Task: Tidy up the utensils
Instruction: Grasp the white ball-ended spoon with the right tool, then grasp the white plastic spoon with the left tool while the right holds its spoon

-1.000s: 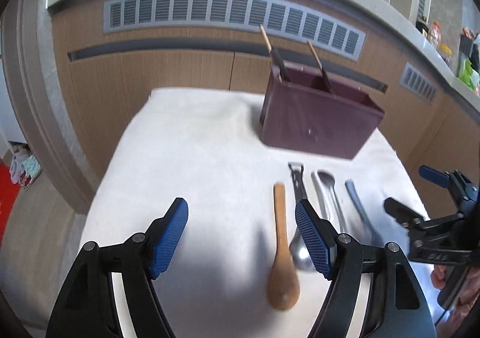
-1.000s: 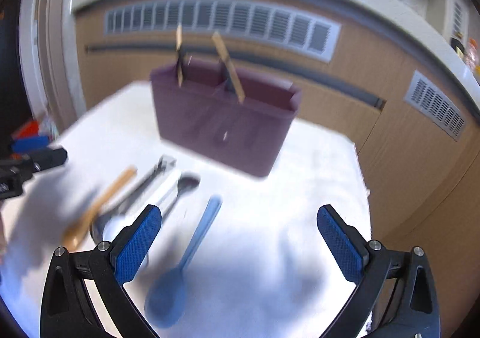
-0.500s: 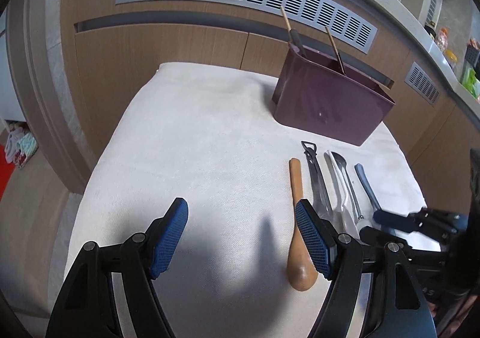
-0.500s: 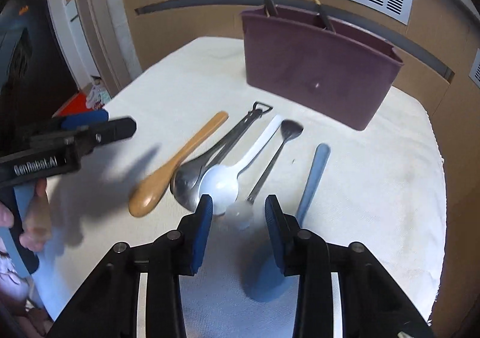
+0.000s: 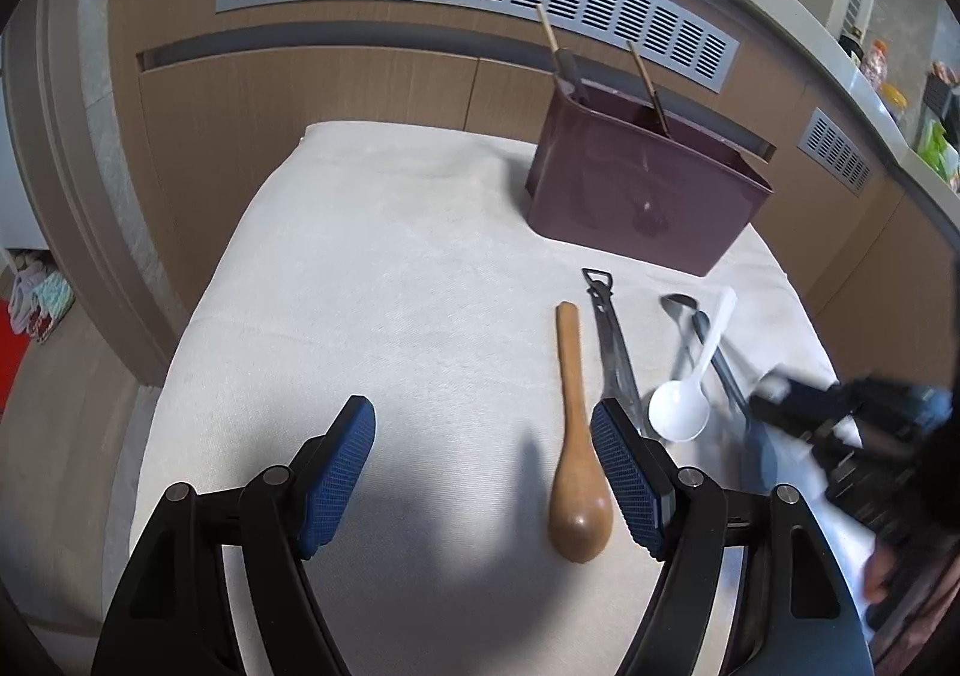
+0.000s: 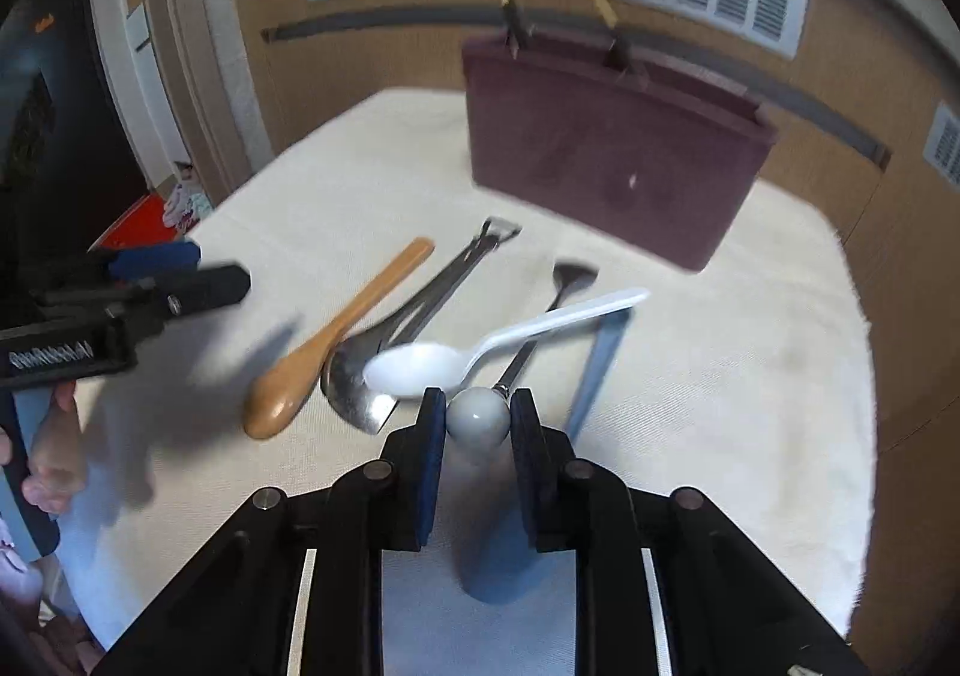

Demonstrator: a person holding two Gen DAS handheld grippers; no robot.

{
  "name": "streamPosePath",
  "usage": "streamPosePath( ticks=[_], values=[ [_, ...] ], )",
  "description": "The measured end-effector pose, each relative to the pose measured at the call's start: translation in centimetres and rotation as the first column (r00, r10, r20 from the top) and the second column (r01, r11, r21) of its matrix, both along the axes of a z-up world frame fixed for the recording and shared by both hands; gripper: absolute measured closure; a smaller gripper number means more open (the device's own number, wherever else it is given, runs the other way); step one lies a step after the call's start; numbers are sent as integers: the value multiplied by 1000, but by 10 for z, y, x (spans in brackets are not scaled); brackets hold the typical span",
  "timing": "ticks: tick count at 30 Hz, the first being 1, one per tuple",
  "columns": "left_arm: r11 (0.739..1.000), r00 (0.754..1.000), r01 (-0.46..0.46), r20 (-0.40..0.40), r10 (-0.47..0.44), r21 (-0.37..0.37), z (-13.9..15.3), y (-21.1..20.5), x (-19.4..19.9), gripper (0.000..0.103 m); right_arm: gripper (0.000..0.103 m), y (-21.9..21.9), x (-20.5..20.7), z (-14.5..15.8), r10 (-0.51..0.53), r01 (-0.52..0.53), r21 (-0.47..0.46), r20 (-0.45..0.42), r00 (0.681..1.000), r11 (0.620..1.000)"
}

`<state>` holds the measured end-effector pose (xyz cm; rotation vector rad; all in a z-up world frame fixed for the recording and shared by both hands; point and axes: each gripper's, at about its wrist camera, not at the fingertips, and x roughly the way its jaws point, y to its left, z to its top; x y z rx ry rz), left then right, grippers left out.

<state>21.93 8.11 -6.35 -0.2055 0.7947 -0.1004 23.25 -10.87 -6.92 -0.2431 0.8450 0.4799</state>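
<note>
Right wrist view: the right gripper point(image 6: 477, 415) has just been closing and now pinches the round grey knob point(image 6: 477, 416) of a thin metal utensil whose shaft runs up the frame toward the bin point(image 6: 612, 147) at upper centre. The left gripper point(image 5: 483, 472) hangs wide open and empty.

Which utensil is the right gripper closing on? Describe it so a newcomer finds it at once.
On the white cloth, in front of the maroon caddy, lies a row of utensils. The right gripper, whose jaws have just been closing, pinches the slim metal utensil. Alone among its neighbours, it ends in a pale grey ball.
</note>
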Motion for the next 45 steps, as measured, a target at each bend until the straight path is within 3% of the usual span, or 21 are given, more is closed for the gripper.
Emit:
streamPosePath(
  ticks=[6, 14, 18, 23, 30, 32, 33, 36, 45],
  values=[
    [999, 999, 49, 3, -49, 7, 4, -16, -5, 26, 84, -31, 3, 56, -45, 38, 72, 106, 993, 997],
    [978, 977, 199, 60, -202, 62, 6, -49, -17, 26, 84, -65, 23, 80, -121, 108, 148, 77, 990, 983],
    [935, 937, 332, 68, -342, 123, 2, -82, -15, 29, 84, -77, 27, 76, -142, 131, 186, 47, 989, 974],
    [894, 910, 398, 37, -414, 207, -11, -116, -3, 39, 83, -85, 25, 69, -143, 135, 212, 26, 989, 968],
    [904, 933, 351, -8, -360, 243, -25, -125, 25, 44, 83, -97, 23, 69, -145, 133, 263, 27, 989, 956],
    [900, 935, 342, -3, -354, 269, -25, -129, 26, 53, 83, -99, 23, 67, -150, 138, 269, 27, 988, 953],
    [898, 934, 345, -3, -358, 273, -25, -130, 27, 69, 83, -99, 23, 67, -152, 140, 272, 25, 988, 952],
    [906, 933, 348, 4, -359, 240, -20, -125, 24, 68, 83, -100, 20, 67, -156, 143, 279, 24, 987, 950],
    [949, 928, 272, 216, -303, 161, 57, -83, -19, 68, 83, -99, 8, 80, -144, 123, 294, 50, 988, 948]
  ],
)
